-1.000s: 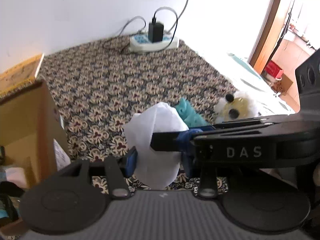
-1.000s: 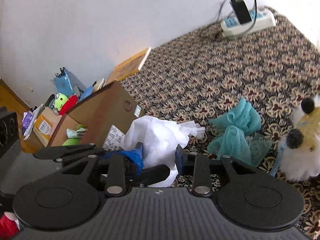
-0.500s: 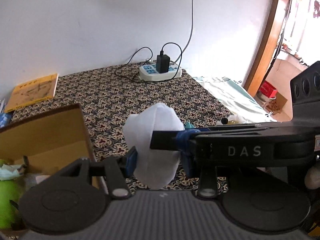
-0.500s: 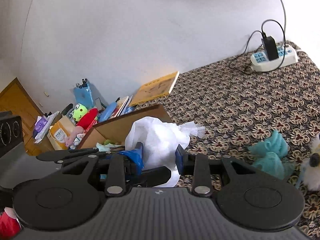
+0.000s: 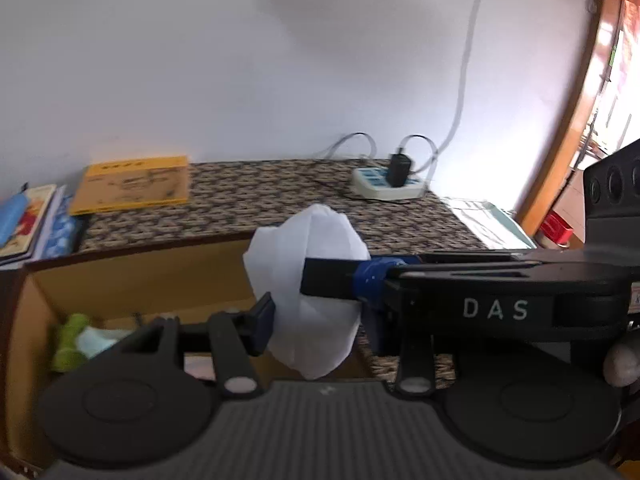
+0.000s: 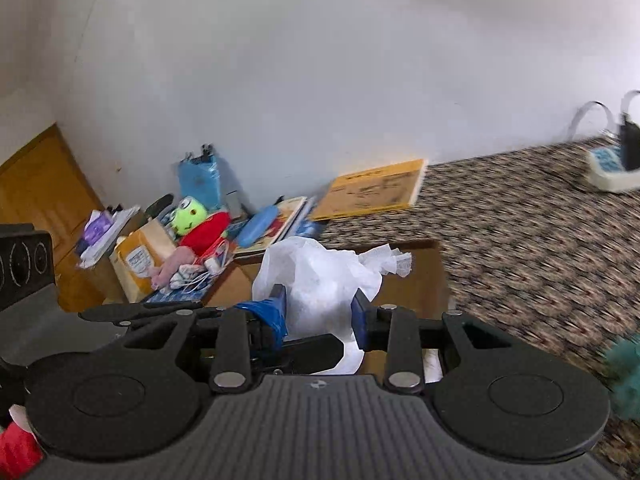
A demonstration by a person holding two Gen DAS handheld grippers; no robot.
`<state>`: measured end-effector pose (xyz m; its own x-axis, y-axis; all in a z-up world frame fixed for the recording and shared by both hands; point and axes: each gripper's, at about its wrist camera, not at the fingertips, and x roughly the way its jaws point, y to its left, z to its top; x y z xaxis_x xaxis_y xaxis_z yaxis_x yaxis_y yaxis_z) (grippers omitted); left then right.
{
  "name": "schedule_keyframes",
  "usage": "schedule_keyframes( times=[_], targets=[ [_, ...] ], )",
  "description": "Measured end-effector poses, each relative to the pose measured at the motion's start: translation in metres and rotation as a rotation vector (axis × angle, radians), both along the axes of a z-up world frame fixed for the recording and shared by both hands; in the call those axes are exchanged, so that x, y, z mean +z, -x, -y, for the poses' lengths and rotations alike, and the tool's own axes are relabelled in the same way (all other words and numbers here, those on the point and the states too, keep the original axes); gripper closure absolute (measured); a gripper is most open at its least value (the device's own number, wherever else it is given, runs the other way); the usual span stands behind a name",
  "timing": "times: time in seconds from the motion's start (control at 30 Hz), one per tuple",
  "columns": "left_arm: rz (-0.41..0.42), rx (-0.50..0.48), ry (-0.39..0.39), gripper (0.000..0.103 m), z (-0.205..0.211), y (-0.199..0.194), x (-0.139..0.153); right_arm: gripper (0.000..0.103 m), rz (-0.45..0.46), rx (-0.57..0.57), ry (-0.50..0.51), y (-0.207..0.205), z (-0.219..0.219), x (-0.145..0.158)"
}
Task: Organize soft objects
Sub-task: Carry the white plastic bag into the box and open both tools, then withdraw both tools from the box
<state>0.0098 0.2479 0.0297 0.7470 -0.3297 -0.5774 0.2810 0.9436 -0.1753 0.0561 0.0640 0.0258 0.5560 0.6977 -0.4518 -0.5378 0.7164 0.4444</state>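
Swung off the patterned cloth (image 5: 256, 196) since a second ago, now up over the cardboard box (image 5: 132, 280), its inside showing where only a wall showed before. Inside the box: a green soft toy (image 5: 68, 340) and something pale beside it. Above the box, white cloth (image 5: 308, 296) bunched and pinched from both sides, left gripper (image 5: 316, 318) clamped on it, right gripper (image 6: 318, 314) clamped too. Teal rag (image 6: 624, 376) left behind, well right of the box.
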Motion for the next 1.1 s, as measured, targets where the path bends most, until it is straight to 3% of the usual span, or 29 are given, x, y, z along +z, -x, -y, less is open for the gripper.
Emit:
schedule_keyframes(
  times=[0.27,0.57,0.67,0.83,1.1],
  targets=[
    [-0.048,0.065,-0.018,0.063,-0.052,-0.020,-0.023,0.086,-0.015,0.043,0.052,-0.019,-0.062,-0.018],
    [-0.129,0.130,-0.010,0.058,-0.088,-0.061,-0.056,0.085,-0.054,0.001,0.125,-0.046,-0.096,-0.041],
    [-0.163,0.157,-0.022,0.054,-0.093,-0.068,-0.067,0.085,-0.080,-0.022,0.160,-0.050,-0.102,-0.048],
    [-0.207,0.184,-0.038,0.044,-0.098,-0.073,-0.080,0.084,-0.113,-0.077,0.128,-0.054,-0.092,-0.049],
    [-0.232,0.184,-0.102,0.043,-0.088,-0.077,-0.088,0.084,-0.183,-0.115,0.127,-0.058,-0.085,-0.062]
  ],
)
